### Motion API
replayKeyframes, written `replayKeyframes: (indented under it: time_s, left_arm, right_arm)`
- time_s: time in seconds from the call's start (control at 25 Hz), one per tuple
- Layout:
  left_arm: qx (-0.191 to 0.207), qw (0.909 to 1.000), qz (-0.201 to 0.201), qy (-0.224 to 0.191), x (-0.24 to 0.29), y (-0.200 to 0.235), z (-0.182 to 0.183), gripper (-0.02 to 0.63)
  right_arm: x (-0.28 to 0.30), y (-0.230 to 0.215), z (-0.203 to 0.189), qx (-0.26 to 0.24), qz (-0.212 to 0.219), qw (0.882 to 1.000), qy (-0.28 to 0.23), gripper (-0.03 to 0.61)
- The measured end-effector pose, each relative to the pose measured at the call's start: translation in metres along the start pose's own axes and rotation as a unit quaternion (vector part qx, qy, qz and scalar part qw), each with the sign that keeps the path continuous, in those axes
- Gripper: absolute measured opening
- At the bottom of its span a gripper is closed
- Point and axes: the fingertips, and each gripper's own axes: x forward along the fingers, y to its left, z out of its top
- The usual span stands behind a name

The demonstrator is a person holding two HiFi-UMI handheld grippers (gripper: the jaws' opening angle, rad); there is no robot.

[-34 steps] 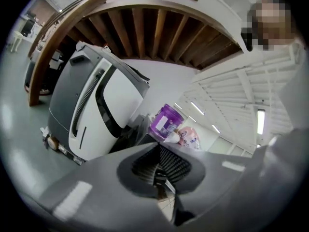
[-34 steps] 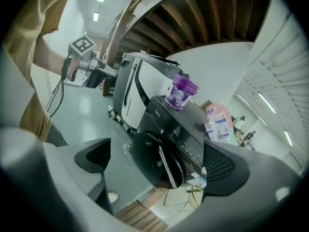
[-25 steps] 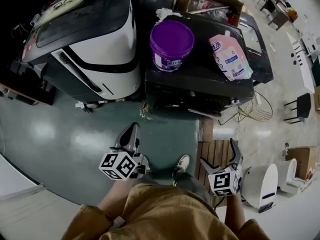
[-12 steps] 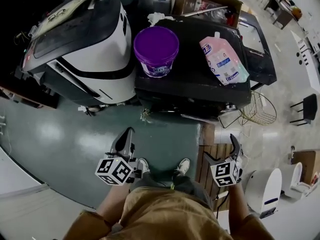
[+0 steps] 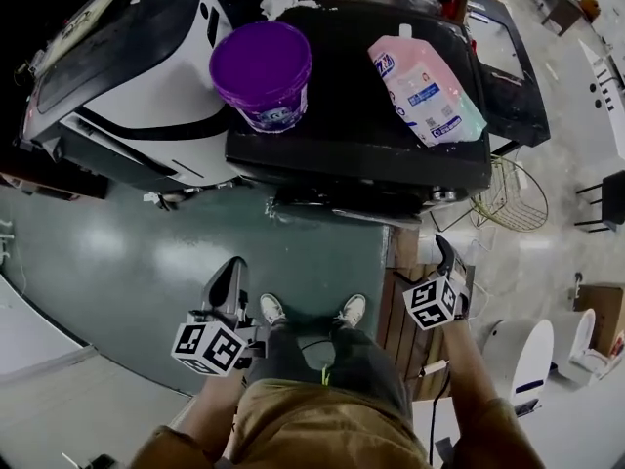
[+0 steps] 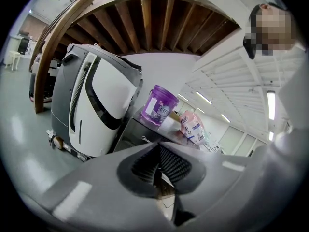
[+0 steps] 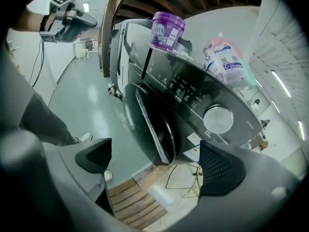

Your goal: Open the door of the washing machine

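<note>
The washer (image 5: 352,115) is seen just ahead of the person's feet. Its round door (image 7: 150,124) is faced by the right tongs (image 7: 154,164), whose jaws are spread wide with nothing between them, and the door is not touched. The left tongs (image 6: 157,166) are pressed together on nothing, apart from the washer. A purple tub (image 5: 261,62) and a pink pouch (image 5: 425,91) are carried on the washer's top. A white machine (image 5: 146,86) is stood just beside it.
</note>
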Motion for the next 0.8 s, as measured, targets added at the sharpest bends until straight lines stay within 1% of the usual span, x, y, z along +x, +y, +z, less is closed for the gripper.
replayKeyframes:
  time_s: [0.16,0.32,0.4,0.6,0.8]
  left_arm:
    - [0.008,0.9997,0.022,0.008,-0.005,-0.006,-0.011,0.06]
    - [0.014,0.9988,0.046,0.009,-0.014,0.0,-0.022,0.06]
    - [0.015,0.998,0.06,0.008,-0.02,0.005,-0.026,0.06]
    - [0.017,0.995,0.099,0.002,-0.042,0.02,-0.034,0.06]
    - [0.016,0.992,0.125,-0.001,-0.058,0.032,-0.043,0.06]
  right_arm:
    - [0.037,-0.004,-0.021,-0.019,0.017,1.0,0.016,0.566]
    - [0.07,-0.01,-0.036,-0.033,0.026,0.999,0.027,0.556]
    - [0.086,-0.013,-0.044,-0.041,0.027,0.998,0.035,0.526]
    - [0.126,-0.017,-0.061,-0.056,0.032,0.996,0.056,0.493]
    - [0.146,-0.023,-0.068,-0.074,0.027,0.995,0.061,0.455]
